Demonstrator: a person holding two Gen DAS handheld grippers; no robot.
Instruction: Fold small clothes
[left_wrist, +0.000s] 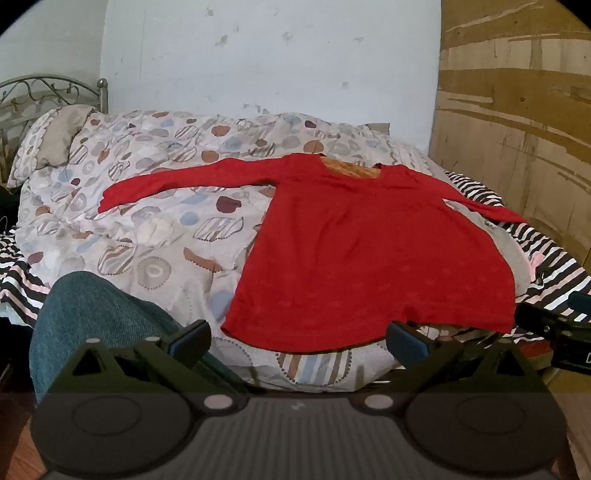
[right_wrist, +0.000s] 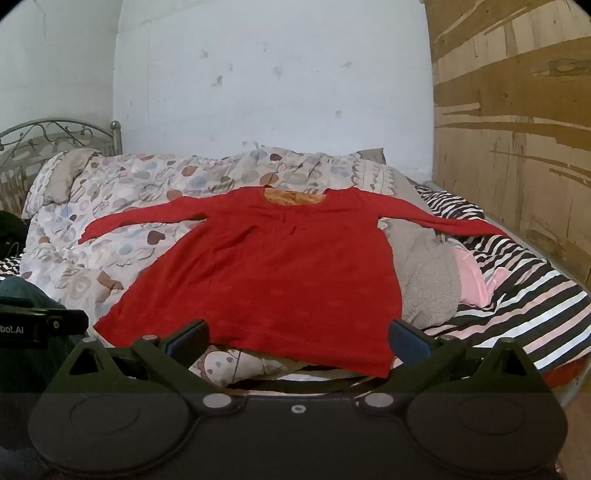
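Place: a home bedroom.
Ahead: bed with patterned quilt (left_wrist: 155, 206), striped sheet (right_wrist: 524, 295).
Far left: metal headboard (right_wrist: 55, 136), pillow (left_wrist: 62, 136).

A patterned duvet (right_wrist: 122, 236) covers the striped sheet (right_wrist: 524, 310) beside a plywood wall (right_wrist: 517, 122).

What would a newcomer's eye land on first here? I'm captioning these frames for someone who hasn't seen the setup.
The red long-sleeved top, spread flat with both sleeves out across the patterned duvet, dominates both views. Next come the black-and-white striped sheet at the right, and the open left gripper and right gripper short of the hem.
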